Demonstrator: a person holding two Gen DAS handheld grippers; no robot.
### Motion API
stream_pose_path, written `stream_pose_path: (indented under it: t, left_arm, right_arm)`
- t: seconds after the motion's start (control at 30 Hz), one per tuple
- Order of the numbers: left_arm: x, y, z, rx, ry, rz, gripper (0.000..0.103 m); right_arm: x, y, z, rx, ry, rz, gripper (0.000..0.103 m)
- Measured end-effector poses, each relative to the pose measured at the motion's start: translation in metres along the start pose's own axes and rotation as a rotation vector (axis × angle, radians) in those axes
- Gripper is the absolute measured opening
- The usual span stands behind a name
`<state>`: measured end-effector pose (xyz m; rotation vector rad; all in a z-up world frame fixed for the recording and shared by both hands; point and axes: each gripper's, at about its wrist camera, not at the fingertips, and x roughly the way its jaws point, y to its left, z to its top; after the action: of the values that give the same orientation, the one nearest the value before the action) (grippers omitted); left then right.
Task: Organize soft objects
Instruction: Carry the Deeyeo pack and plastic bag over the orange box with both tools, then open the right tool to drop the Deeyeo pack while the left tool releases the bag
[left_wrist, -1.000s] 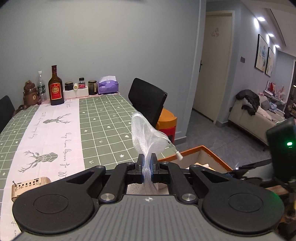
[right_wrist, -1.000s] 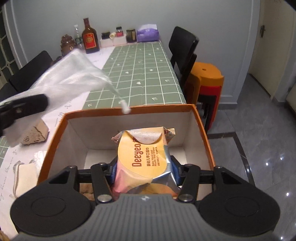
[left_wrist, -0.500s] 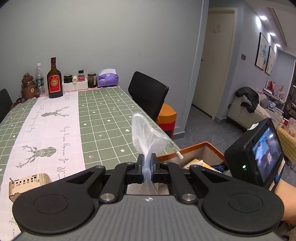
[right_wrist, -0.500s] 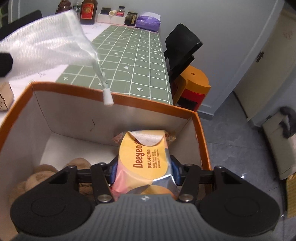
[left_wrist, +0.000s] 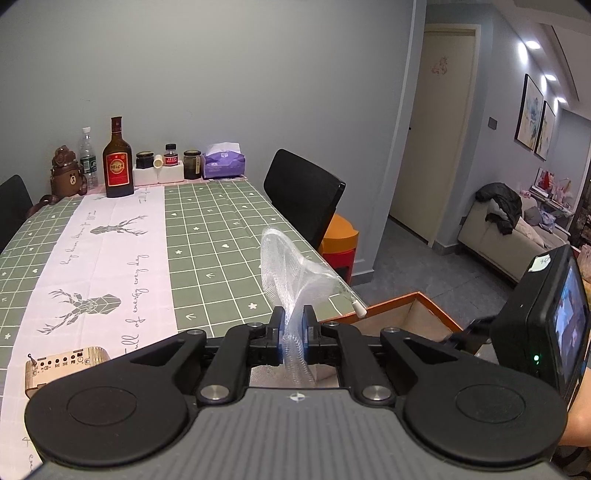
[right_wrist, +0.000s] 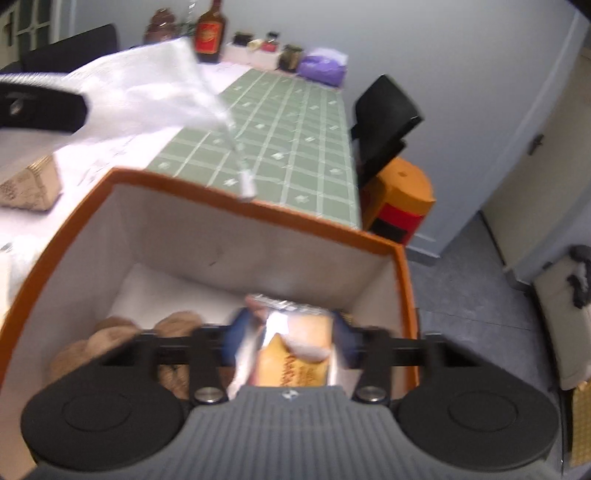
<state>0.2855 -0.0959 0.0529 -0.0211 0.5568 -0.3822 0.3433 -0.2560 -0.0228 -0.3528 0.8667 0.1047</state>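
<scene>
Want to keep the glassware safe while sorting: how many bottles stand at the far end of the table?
2: a brown bottle with a red label, and a clear plastic bottle just to its left, beside the bear-shaped flask. Small jars stand nearby; more could be hidden.

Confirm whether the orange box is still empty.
No: brown plush items already lie on the floor of the orange box, seen from the right wrist.
</scene>
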Motion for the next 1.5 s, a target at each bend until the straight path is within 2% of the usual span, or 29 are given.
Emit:
stream_pose_path:
  t: [0.07, 0.17, 0.3, 0.57, 0.63, 0.73, 0.9, 1.2, 1.27, 1.33, 1.4, 1.5]
  left_arm:
    - [0.0, 0.0, 0.0, 0.0, 0.0, 0.001, 0.009]
    - [0.0, -0.001, 0.0, 0.004, 0.0, 0.002, 0.009]
    - [0.001, -0.001, 0.0, 0.004, 0.006, -0.004, 0.009]
    - [0.008, 0.002, 0.0, 0.003, 0.035, -0.019, 0.009]
    - [0.01, 0.001, -0.001, 0.01, 0.054, -0.046, 0.009]
    - [0.013, -0.002, -0.003, 0.027, 0.08, -0.069, 0.009]
    - [0.022, -0.018, -0.014, 0.151, 0.151, -0.097, 0.009]
    - [0.034, -0.035, -0.029, 0.262, 0.166, -0.186, 0.011]
    - [0.037, -0.04, -0.033, 0.303, 0.161, -0.176, 0.022]
    - [0.039, -0.046, -0.037, 0.35, 0.147, -0.12, 0.059]
    - [0.034, -0.049, -0.038, 0.373, 0.084, -0.041, 0.078]
    - [0.02, -0.046, -0.037, 0.393, 0.003, -0.017, 0.086]
  right_arm:
    - [0.004, 0.005, 0.0, -0.019, 0.021, 0.015, 0.012]
    - [0.02, 0.009, 0.0, -0.023, 0.073, -0.013, 0.005]
    - [0.041, 0.002, -0.002, 0.057, 0.148, 0.023, 0.005]
    - [0.04, 0.004, -0.003, 0.057, 0.141, 0.013, 0.005]
    - [0.026, 0.003, -0.005, 0.074, 0.097, 0.006, 0.006]
    - [0.001, 0.007, -0.008, 0.035, 0.007, -0.02, 0.007]
    - [-0.024, -0.004, -0.015, 0.083, -0.033, 0.011, 0.008]
    - [-0.023, -0.014, -0.027, 0.131, -0.02, 0.051, 0.007]
    - [-0.023, -0.014, -0.029, 0.135, -0.018, 0.053, 0.007]
    - [-0.023, -0.016, -0.031, 0.135, -0.017, 0.06, 0.008]
    - [-0.024, -0.016, -0.031, 0.14, -0.015, 0.063, 0.008]
    - [-0.026, -0.014, -0.029, 0.125, -0.018, 0.067, 0.008]
